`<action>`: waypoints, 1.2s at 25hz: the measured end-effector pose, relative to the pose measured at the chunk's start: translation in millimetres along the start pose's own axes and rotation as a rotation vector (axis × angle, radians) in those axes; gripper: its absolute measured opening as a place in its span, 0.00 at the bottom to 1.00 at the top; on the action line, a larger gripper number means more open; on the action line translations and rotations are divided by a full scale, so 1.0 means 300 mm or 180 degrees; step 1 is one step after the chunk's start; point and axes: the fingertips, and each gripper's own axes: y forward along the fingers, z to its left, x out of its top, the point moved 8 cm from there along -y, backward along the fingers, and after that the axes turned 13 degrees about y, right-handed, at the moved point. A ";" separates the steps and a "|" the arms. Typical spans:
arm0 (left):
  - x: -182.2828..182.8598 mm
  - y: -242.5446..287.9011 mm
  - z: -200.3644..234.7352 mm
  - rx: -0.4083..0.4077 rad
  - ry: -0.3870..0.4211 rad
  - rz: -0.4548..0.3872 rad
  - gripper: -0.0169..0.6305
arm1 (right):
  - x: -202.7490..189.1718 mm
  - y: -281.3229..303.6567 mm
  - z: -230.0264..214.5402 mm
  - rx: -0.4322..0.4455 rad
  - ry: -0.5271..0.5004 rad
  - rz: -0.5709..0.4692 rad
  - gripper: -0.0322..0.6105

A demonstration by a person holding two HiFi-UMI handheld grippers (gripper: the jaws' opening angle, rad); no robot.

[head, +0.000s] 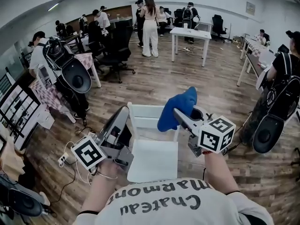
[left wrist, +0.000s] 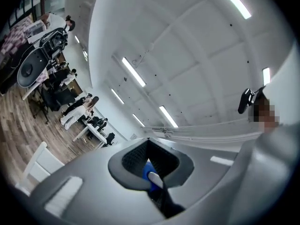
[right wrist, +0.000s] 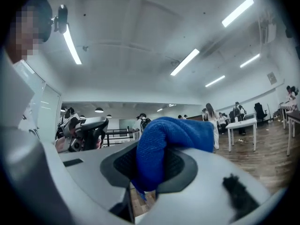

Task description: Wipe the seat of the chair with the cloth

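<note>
A white chair (head: 154, 162) stands right below me, its flat seat bare and its slatted back (head: 143, 112) on the far side. My right gripper (head: 182, 115) is shut on a blue cloth (head: 179, 108), held up in the air over the right end of the chair back. In the right gripper view the cloth (right wrist: 174, 137) bulges out from between the pads (right wrist: 180, 165). My left gripper (head: 121, 117) hovers over the chair's left edge, pointing up and away. Its jaws stand together with nothing in them (left wrist: 149, 162), and the white chair (left wrist: 40, 165) shows low at its left.
A person with a large backpack (head: 65, 74) stands to the left and another (head: 279, 102) to the right. A white power strip with cables (head: 65, 159) lies on the wooden floor by the chair's left. A white table (head: 190, 33) and black office chairs (head: 115, 53) stand farther off.
</note>
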 end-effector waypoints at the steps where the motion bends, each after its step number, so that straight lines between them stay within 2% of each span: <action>1: 0.003 -0.002 -0.005 0.0026 0.0121 0.0045 0.04 | 0.006 -0.001 0.007 -0.0001 -0.0059 0.0002 0.20; 3: -0.001 -0.007 -0.018 0.0114 0.0369 0.0149 0.04 | 0.006 -0.003 0.015 -0.0018 -0.0162 0.0029 0.20; 5: -0.013 -0.009 -0.034 0.0149 0.0473 0.0208 0.04 | -0.002 -0.008 0.015 -0.0059 -0.0244 0.0058 0.20; 8: -0.028 -0.005 -0.040 0.0154 0.0498 0.0240 0.04 | -0.007 -0.012 0.005 -0.0107 -0.0302 0.0068 0.20; 30: -0.037 -0.012 -0.043 0.0300 0.0620 0.0409 0.04 | 0.002 -0.013 -0.014 -0.0051 -0.0171 0.0058 0.20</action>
